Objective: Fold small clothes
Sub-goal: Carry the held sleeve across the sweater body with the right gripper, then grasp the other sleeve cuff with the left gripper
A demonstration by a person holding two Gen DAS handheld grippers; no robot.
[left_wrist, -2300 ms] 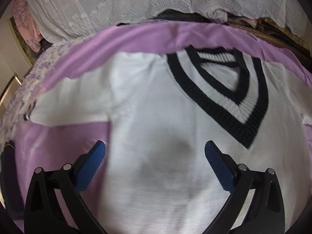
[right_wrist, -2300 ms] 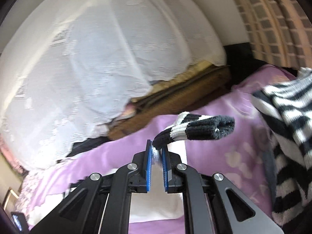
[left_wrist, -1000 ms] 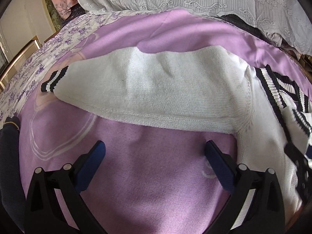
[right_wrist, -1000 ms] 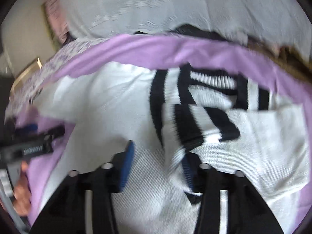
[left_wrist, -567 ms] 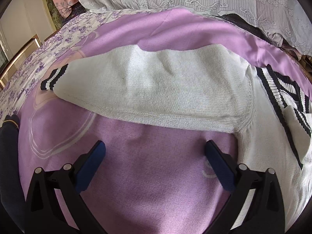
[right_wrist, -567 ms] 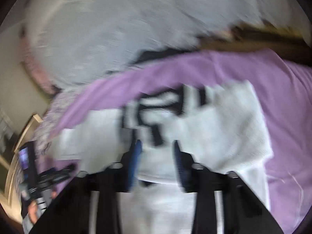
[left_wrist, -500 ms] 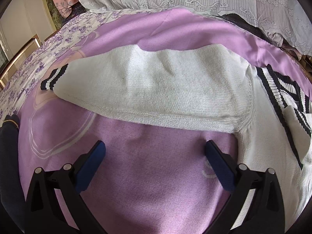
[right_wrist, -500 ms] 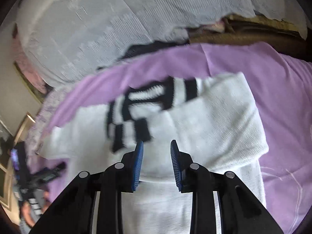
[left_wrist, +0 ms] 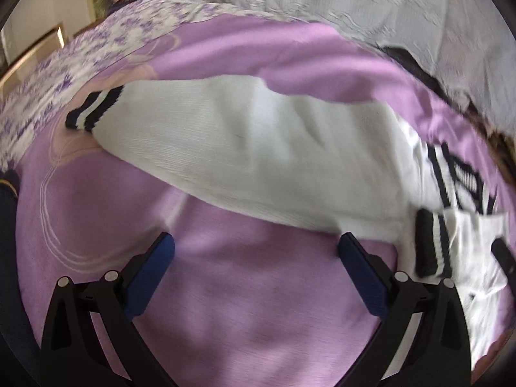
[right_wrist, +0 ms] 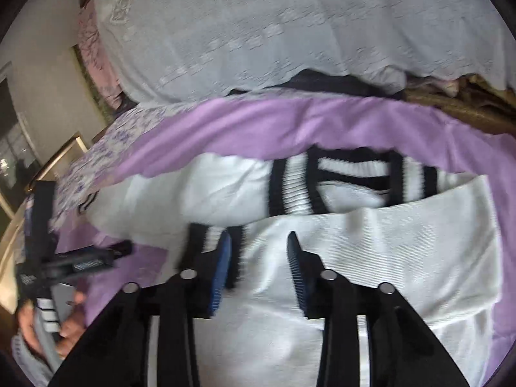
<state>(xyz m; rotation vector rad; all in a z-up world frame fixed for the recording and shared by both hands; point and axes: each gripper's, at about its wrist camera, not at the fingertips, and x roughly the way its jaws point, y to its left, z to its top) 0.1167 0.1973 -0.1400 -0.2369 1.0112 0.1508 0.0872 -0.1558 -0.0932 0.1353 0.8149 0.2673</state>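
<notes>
A white knit sweater (right_wrist: pixel 371 258) with black-striped V-neck (right_wrist: pixel 348 180) and cuffs lies on a purple blanket (left_wrist: pixel 245 290). Its right sleeve (right_wrist: pixel 403 242) is folded across the chest, with the cuff (right_wrist: pixel 206 242) by my right gripper's left finger. My right gripper (right_wrist: pixel 259 248) is open and empty over the chest. In the left wrist view the left sleeve (left_wrist: pixel 245 148) lies stretched out, its striped cuff (left_wrist: pixel 93 113) at far left. My left gripper (left_wrist: pixel 254 251) is wide open and empty over bare blanket, just below that sleeve.
A white lace cover (right_wrist: pixel 274 32) rises behind the blanket. A floral sheet (left_wrist: pixel 106 38) lies at the far left. Brown fabric (right_wrist: pixel 458 103) is at the back right. The person's hand holding the left gripper (right_wrist: pixel 48 277) shows at the left of the right wrist view.
The right gripper let go of the right sleeve, which now lies folded across the chest, and opened wider. The left gripper moved from the chest toward the outstretched left sleeve.
</notes>
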